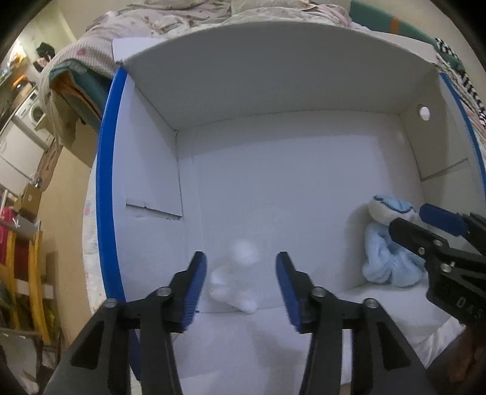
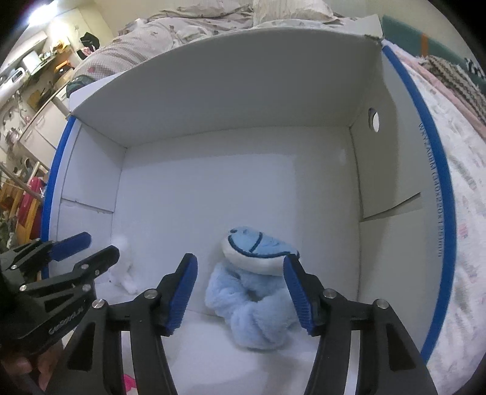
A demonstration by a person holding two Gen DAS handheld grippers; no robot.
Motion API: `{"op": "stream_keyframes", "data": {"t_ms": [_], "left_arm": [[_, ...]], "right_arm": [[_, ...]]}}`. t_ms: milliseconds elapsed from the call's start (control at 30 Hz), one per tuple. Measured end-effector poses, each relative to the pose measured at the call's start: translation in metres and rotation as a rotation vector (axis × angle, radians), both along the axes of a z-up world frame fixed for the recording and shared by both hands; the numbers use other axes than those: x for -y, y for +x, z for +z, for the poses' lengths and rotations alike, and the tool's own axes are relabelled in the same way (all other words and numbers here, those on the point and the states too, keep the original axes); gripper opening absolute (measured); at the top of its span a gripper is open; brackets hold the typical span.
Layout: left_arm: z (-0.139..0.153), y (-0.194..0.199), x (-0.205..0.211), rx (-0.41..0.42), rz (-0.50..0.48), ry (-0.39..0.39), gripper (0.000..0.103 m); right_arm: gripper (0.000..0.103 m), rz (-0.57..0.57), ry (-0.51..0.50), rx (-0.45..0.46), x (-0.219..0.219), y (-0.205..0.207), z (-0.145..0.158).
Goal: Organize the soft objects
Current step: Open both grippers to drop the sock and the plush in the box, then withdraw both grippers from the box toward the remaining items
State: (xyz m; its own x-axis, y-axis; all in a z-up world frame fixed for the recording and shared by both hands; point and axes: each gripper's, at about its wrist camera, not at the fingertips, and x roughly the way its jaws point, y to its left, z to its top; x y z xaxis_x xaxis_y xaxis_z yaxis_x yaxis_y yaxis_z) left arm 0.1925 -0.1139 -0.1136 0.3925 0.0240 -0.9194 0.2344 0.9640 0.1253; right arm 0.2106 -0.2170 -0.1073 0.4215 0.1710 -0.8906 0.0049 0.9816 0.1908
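Note:
A white cardboard box (image 1: 273, 76) with blue edges lies open toward me on a bed; it also shows in the right wrist view (image 2: 212, 85). A small white plush (image 1: 234, 279) lies on its floor, just beyond my open, empty left gripper (image 1: 241, 282). A light blue plush with a smiling face (image 2: 258, 273) sits at the box's right side, between the fingers of my open right gripper (image 2: 240, 285), not clamped. The blue plush (image 1: 388, 243) and right gripper (image 1: 425, 224) show at the right of the left wrist view. The white plush (image 2: 123, 267) and left gripper (image 2: 88, 249) show at the left of the right wrist view.
Patterned bedding (image 2: 461, 182) lies right of the box and rumpled quilts (image 1: 182, 15) behind it. A room with a washing machine (image 1: 33, 112), boxes and a yellow rack (image 1: 33, 282) lies to the left. Something pink (image 2: 129, 379) shows at the bottom of the right wrist view.

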Motion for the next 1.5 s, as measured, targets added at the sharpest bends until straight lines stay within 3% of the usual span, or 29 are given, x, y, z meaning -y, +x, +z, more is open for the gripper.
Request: {"op": "stream_keyframes", "data": {"t_ms": [33, 67, 200, 333, 467, 767, 867, 1500], "left_arm": [[0.003, -0.002, 0.0, 0.011, -0.002, 0.003, 0.064], [0.006, -0.004, -0.001, 0.022, -0.001, 0.007, 0.066], [0.011, -0.012, -0.003, 0.037, 0.002, 0.001, 0.067], [0.02, -0.022, -0.019, -0.001, 0.048, -0.026, 0.067], [0.031, -0.022, -0.03, 0.019, 0.081, -0.066, 0.067], [0.048, -0.037, -0.053, 0.05, 0.122, -0.143, 0.067], [0.051, -0.048, -0.053, 0.071, 0.113, -0.129, 0.067], [0.054, -0.102, -0.091, 0.106, 0.17, -0.12, 0.067]], "right_arm": [[0.066, 0.0, -0.004, 0.004, 0.0, 0.0, 0.001], [0.069, -0.002, -0.005, 0.01, -0.002, 0.001, 0.002], [0.074, -0.024, 0.004, 0.03, -0.003, -0.004, 0.008], [0.077, -0.046, 0.009, 0.051, 0.0, -0.015, 0.015], [0.101, -0.072, 0.023, 0.096, 0.016, -0.03, 0.025], [0.103, -0.11, 0.126, 0.212, 0.053, -0.065, 0.049], [0.103, -0.111, 0.128, 0.24, 0.052, -0.075, 0.054], [0.103, -0.048, 0.086, 0.249, 0.033, -0.129, 0.057]]}}
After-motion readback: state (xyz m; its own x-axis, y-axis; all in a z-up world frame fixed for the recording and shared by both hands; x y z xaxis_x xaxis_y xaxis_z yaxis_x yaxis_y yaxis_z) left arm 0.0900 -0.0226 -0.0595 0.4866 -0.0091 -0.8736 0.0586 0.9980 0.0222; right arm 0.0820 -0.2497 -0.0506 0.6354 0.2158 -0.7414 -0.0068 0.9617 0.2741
